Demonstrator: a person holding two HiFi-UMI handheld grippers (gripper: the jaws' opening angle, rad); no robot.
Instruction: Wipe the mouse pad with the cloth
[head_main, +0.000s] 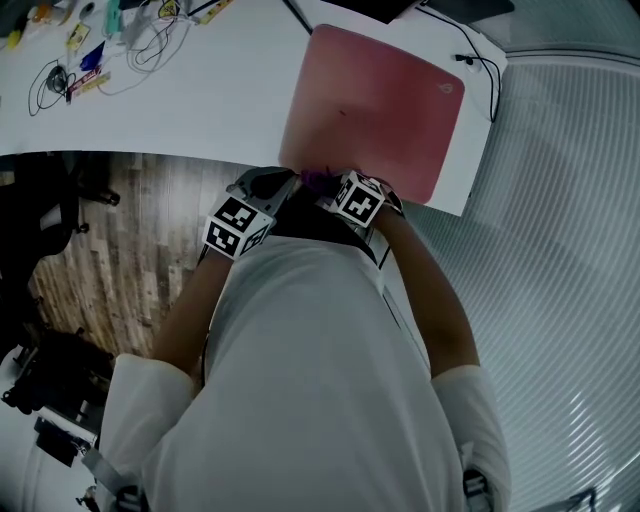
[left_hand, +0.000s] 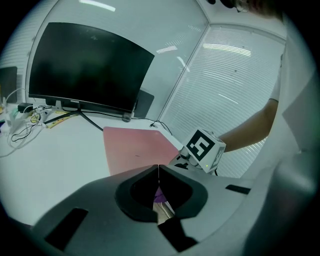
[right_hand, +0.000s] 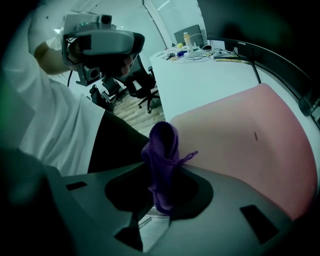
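Observation:
A pink mouse pad (head_main: 375, 105) lies on the white desk (head_main: 200, 110); it also shows in the left gripper view (left_hand: 135, 147) and the right gripper view (right_hand: 240, 135). Both grippers hover at the pad's near edge, close to my body. My right gripper (right_hand: 161, 172) is shut on a bunched purple cloth (right_hand: 162, 150), which sticks up past the jaws. In the head view the cloth (head_main: 318, 182) peeks out between the two marker cubes. My left gripper (left_hand: 158, 172) is shut, jaws meeting in a thin line with nothing between the tips. A purple scrap (left_hand: 160, 194) shows behind them.
A dark monitor (left_hand: 85, 70) stands at the back of the desk. Loose cables and small items (head_main: 120, 50) lie at the far left. A black cable (head_main: 485, 70) runs past the pad's right corner. Office chairs (right_hand: 135, 85) stand on the wooden floor (head_main: 110, 250).

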